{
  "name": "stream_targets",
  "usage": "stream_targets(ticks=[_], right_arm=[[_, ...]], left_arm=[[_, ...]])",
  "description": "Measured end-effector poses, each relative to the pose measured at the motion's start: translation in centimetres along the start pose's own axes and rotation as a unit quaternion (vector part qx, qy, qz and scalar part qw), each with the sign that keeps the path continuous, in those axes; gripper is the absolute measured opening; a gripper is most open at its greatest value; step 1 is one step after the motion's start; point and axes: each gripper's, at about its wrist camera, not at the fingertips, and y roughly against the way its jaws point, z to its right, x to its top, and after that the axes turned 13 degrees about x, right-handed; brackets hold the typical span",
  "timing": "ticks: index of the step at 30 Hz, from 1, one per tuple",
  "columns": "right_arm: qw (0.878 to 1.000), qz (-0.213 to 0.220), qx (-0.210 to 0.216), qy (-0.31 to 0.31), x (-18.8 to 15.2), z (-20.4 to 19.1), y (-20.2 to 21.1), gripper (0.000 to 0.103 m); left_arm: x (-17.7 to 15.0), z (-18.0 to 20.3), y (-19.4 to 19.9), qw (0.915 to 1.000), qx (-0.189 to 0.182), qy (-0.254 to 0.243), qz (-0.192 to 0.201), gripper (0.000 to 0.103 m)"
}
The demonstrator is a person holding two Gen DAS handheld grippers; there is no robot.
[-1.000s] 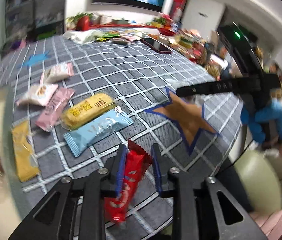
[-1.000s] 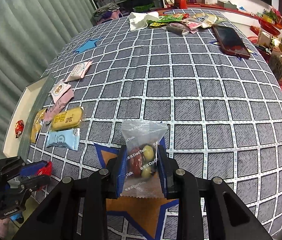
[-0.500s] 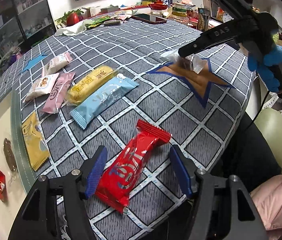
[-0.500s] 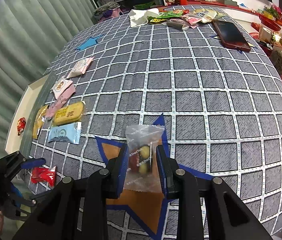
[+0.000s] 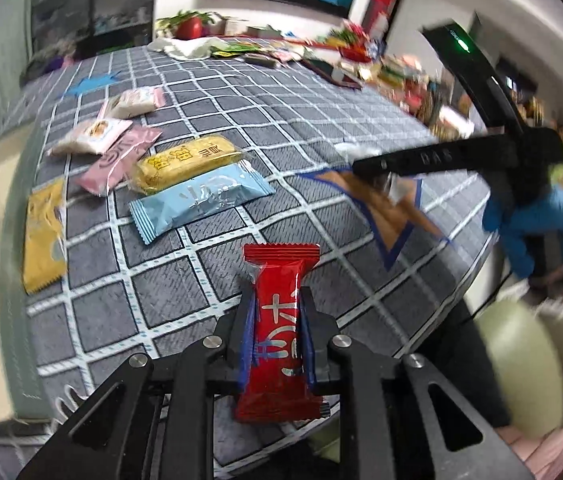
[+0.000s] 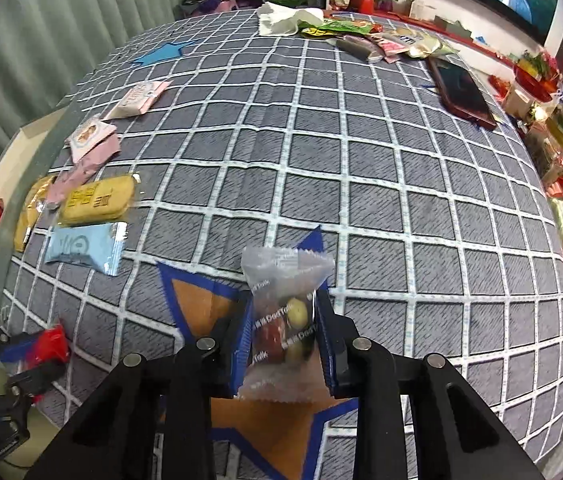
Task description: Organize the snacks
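Mid-sort: left gripper (image 5: 274, 330) clamps red snack bar (image 5: 279, 332), right gripper (image 6: 283, 330) clamps clear candy pouch (image 6: 283, 312); next, placement beside the row.

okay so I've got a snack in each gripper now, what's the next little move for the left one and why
Probably carry the red snack packet, pinched in the left gripper, forward and left to set it beside the light blue packet, extending the row of snacks laid out along that side of the checked cloth.
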Motion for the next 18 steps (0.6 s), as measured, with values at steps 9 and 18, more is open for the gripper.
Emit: stream_targets(ticks=[9,18], right_arm=[[0.996,0.022,0.089,-0.011,1.4,-2.4,2.0,0.030],[0.986,0.004,0.159,0.046,4.9,-11.2,-0.2,0.030]], left_arm=[[1.6,-2.2,3.7,0.9969,0.001,0.051,0.060,0.022],[1.5,-11.1,7.9,0.9808,0.105,0.129,0.102,0.022]])
